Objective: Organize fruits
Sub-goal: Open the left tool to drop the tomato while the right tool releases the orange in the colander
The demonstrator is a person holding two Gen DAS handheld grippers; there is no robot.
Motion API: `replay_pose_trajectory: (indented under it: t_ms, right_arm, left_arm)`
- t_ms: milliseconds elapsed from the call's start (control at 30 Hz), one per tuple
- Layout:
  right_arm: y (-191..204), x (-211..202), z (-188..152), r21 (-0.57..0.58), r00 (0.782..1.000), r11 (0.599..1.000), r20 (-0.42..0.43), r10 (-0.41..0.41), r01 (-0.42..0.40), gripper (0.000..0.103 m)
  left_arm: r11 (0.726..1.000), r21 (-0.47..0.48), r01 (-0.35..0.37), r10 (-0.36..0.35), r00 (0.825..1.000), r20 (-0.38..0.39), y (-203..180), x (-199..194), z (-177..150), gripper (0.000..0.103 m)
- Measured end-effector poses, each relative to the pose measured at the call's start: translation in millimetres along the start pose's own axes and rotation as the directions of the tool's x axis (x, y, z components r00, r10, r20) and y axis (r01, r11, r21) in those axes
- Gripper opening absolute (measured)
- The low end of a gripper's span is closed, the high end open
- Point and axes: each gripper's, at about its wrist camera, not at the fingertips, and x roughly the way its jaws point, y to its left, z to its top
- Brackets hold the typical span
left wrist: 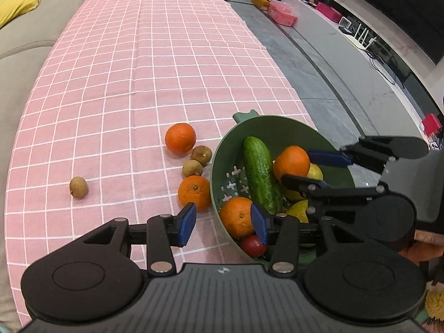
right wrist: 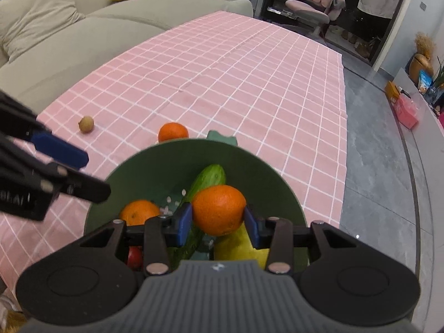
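Right now an orange (right wrist: 218, 209) sits clamped between the blue pads of the right gripper (right wrist: 217, 220), held above the inside of a green bowl (right wrist: 155, 163). Below it in the bowl lie a cucumber (left wrist: 259, 174), a second orange (left wrist: 238, 216), a yellow fruit (right wrist: 241, 245) and a small red tomato (left wrist: 252, 245). The left gripper (left wrist: 223, 222) hovers over the bowl's near rim with its jaws apart and nothing pressed between them; one pad hangs outside the rim, the other over the second orange. Just beside the bowl, on the pink checked cloth (left wrist: 155, 63) covering the table, rest two more oranges, one (left wrist: 193, 193) close to the rim and one (left wrist: 180, 138) a little farther off, with two small brown fruits (left wrist: 197, 162) between them. A third brown fruit (left wrist: 78, 187) lies well apart, toward the beige sofa (right wrist: 69, 27).
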Motion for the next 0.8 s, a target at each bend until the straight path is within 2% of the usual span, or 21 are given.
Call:
replay_pose_trajectory:
  t_ms: [167, 400, 500, 600, 700, 800]
  right_arm:
    - [-5.9, 1.7, -10.3, 0.038, 0.999, 0.999, -0.036, 0.017, -0.016, 0.039]
    - [-2.4, 0.2, -9.5, 0.028, 0.999, 1.0, -0.044, 0.007, -0.006, 0.04]
    - [-2.2, -5.3, -7.9, 0.032, 1.0, 0.999, -0.026, 0.002, -0.001, 0.051]
    - [-0.5, -14.9, -5.0, 0.034, 1.0, 0.999, -0.001, -0.009, 0.009, 0.055]
    - [2.2, -28.0, -2.3, 0.05, 0.999, 0.998, 0.035, -0.026, 0.024, 0.065]
    - [6.2, -41.0, 0.3, 0.073, 0.997, 0.997, 0.068, -0.034, 0.029, 0.066]
  left_arm:
    - [1.0, -0.001, -0.002, 0.002, 1.0, -0.002, -0.5, -1.2, -0.6, 0.054]
    - [1.0, 0.002, -0.012, 0.012, 1.0, -0.002, -2.1, -5.8, -2.2, 0.054]
    - [1.0, 0.005, -0.015, 0.015, 1.0, 0.005, -2.1, -9.5, -3.7, 0.054]
    - [1.0, 0.007, -0.015, 0.015, 1.0, 0.019, -2.2, -15.6, -5.1, 0.054]
    - [1.0, 0.01, -0.007, 0.006, 0.999, 0.046, -1.4, -24.4, -7.2, 0.054]
    - [1.0, 0.02, -0.007, 0.005, 0.996, 0.084, -0.8, -35.3, -9.8, 0.054]
